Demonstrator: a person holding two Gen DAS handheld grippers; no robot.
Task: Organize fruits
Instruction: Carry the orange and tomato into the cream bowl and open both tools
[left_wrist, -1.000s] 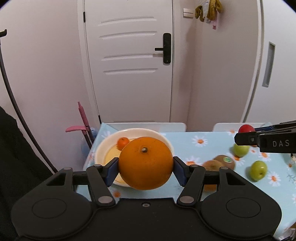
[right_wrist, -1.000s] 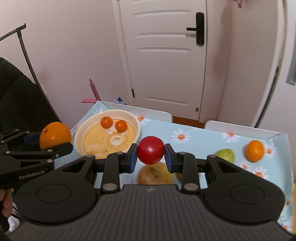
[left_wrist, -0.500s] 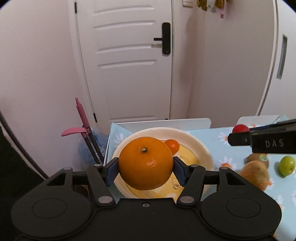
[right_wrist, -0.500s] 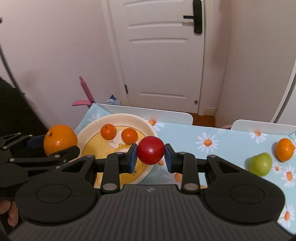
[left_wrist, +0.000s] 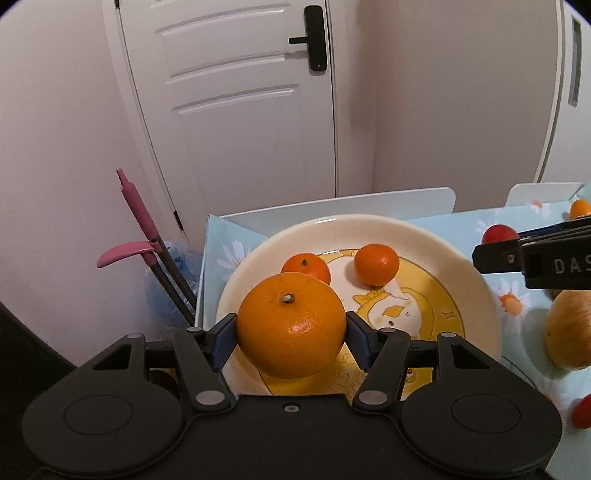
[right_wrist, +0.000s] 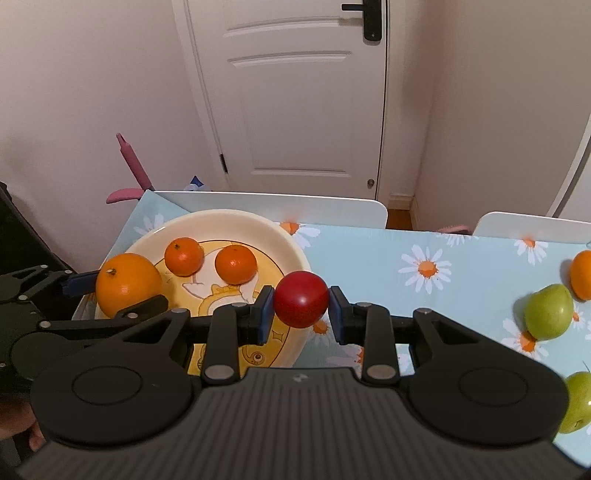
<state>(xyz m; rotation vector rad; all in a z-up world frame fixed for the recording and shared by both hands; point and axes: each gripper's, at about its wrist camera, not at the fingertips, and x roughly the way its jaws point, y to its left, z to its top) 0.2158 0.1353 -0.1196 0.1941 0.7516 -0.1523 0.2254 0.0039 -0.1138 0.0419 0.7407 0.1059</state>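
Observation:
My left gripper is shut on a large orange and holds it over the near left part of a cream plate. Two small tangerines lie on the plate. In the right wrist view the left gripper's large orange hangs at the plate's left edge. My right gripper is shut on a small red fruit above the plate's right rim. That red fruit also shows in the left wrist view.
Loose on the daisy tablecloth to the right: two green apples, an orange, and in the left wrist view a brown fruit. White chair backs stand behind the table. A pink-handled tool leans at left.
Both grippers have moved left and closer to the plate, each still holding its fruit. The large orange now hangs over the plate and the red fruit over its right rim.

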